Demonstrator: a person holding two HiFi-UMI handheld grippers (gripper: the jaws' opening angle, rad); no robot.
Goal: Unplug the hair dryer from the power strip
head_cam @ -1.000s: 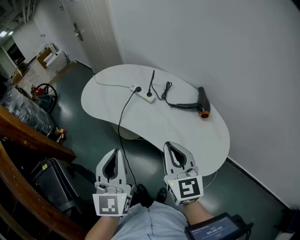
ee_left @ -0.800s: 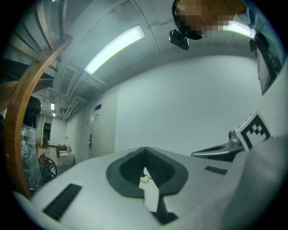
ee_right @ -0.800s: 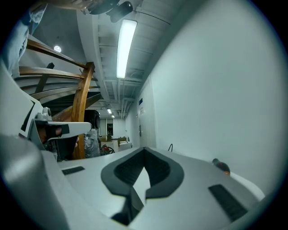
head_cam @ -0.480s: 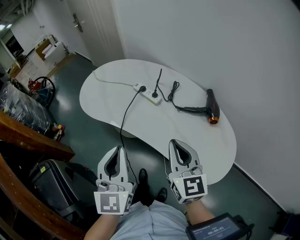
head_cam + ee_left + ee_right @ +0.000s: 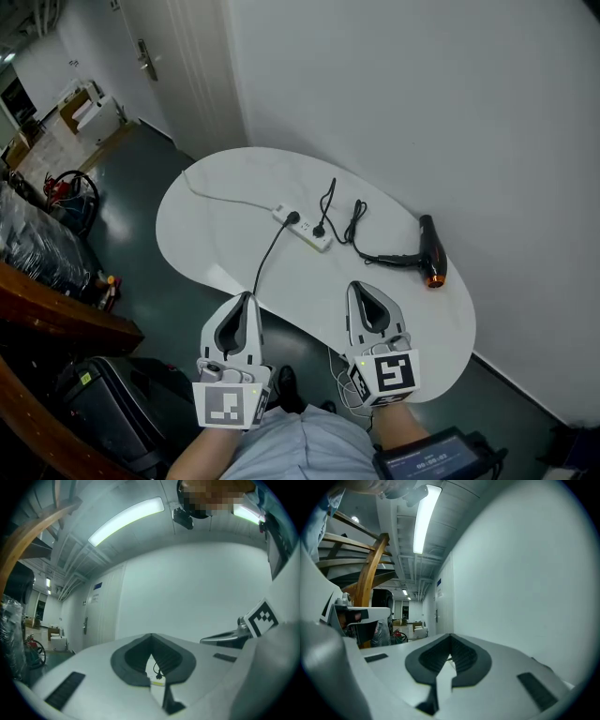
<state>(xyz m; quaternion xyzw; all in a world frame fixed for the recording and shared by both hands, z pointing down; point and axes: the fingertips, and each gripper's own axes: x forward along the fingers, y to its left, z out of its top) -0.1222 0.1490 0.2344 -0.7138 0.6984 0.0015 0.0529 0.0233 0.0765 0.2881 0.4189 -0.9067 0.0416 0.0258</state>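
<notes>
A black hair dryer (image 5: 427, 248) with an orange nozzle lies at the right of the white table (image 5: 216, 234). Its coiled cord runs left to a black plug (image 5: 320, 229) seated in the white power strip (image 5: 306, 229) mid-table. A second black plug beside it sends a cable over the near table edge. My left gripper (image 5: 247, 298) and right gripper (image 5: 361, 289) hover side by side at the near edge, both shut and empty, well short of the strip. In the left gripper view, the left gripper (image 5: 151, 637) shows the plug (image 5: 157, 673) through a slit below its closed tips. The right gripper (image 5: 450, 637) points along the wall.
A white lead (image 5: 225, 198) leaves the strip toward the table's far left. A door (image 5: 155, 56) stands at the back left. A wooden rail (image 5: 56, 314) and a dark case (image 5: 103, 394) sit at the left, beside me. The wall runs just behind the table.
Both grippers have travelled forward together toward the table. The table, strip and dryer now sit closer and lower in the head view. Both jaws stay shut.
</notes>
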